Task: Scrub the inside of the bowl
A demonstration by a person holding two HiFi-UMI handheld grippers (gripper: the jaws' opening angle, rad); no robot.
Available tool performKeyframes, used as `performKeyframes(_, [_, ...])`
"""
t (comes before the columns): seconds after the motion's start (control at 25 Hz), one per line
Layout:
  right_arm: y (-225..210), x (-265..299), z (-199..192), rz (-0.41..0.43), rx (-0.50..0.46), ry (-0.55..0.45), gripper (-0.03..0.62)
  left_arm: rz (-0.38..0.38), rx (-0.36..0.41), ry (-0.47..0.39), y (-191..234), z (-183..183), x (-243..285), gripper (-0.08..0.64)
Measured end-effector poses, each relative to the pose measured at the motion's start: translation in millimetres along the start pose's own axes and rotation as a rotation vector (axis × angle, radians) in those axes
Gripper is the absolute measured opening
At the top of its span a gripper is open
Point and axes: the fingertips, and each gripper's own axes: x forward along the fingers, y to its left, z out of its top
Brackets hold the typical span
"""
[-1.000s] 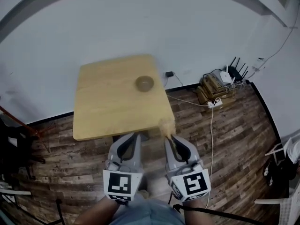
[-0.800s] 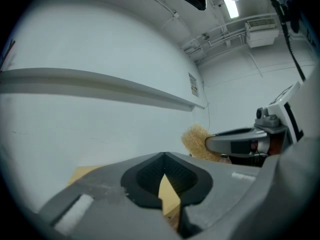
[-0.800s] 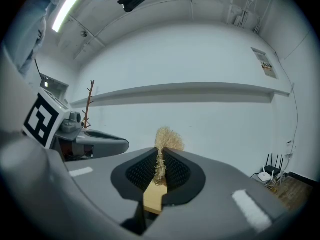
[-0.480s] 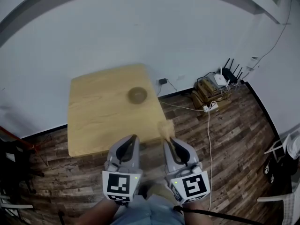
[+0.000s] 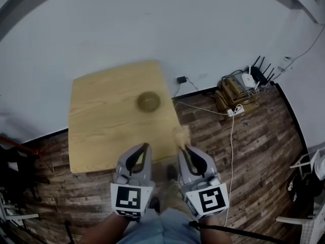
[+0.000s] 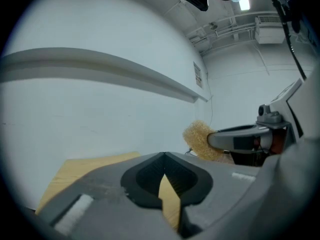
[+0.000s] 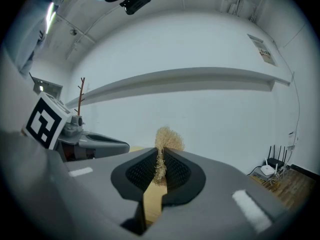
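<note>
A small tan bowl (image 5: 148, 101) stands on the wooden table (image 5: 101, 121), toward its right side. Both grippers hang well short of it, off the table's near edge. My right gripper (image 5: 185, 147) is shut on a straw-coloured scrubber (image 5: 181, 135), whose fibrous tuft sticks out past the jaw tips (image 7: 166, 139). My left gripper (image 5: 144, 147) is shut with nothing between its jaws. In the left gripper view the scrubber (image 6: 200, 140) shows at the right, held by the other gripper. The bowl is not visible in either gripper view.
The table stands against a white wall on a dark plank floor (image 5: 244, 151). A router (image 5: 251, 80), a power strip (image 5: 236, 110) and a white cable lie on the floor at the right. A dark stand (image 5: 15, 161) is at the left.
The view has shifted a little; the table and bowl sit slightly higher in the frame than half a second ago. Both grippers keep their places and stay shut.
</note>
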Motion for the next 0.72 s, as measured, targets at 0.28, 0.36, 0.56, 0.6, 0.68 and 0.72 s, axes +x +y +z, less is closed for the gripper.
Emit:
performKeyframes(0.28, [-43.5,75.0,-3.4,0.115,0.019,0.032,0.028,0.104,-0.036,0.069,31.1,-1.1,65.8,0.021])
performKeyframes(0.36, [-52.9,90.5,-1.8,0.147,0.021,0.039,0.028,0.134,-0.053,0.08,36.1,1.8,79.4,0.021])
performKeyframes(0.56, [-69.4,120.5,8.5,0.244,0.012,0.036,0.028,0.208,-0.056,0.089,46.5,13.9,107.1,0.021])
performKeyframes(0.6, [-72.5,124.4,10.1,0.261,0.007,0.036,0.028,0.224,-0.055,0.089,47.9,16.3,110.5,0.021])
performKeyframes(0.68, [-78.1,132.0,13.3,0.286,0.0,0.029,0.028,0.246,-0.025,0.08,51.6,21.7,115.4,0.021])
performKeyframes(0.72, [-80.2,135.8,15.2,0.295,0.0,0.025,0.028,0.257,-0.015,0.074,53.5,25.0,117.0,0.021])
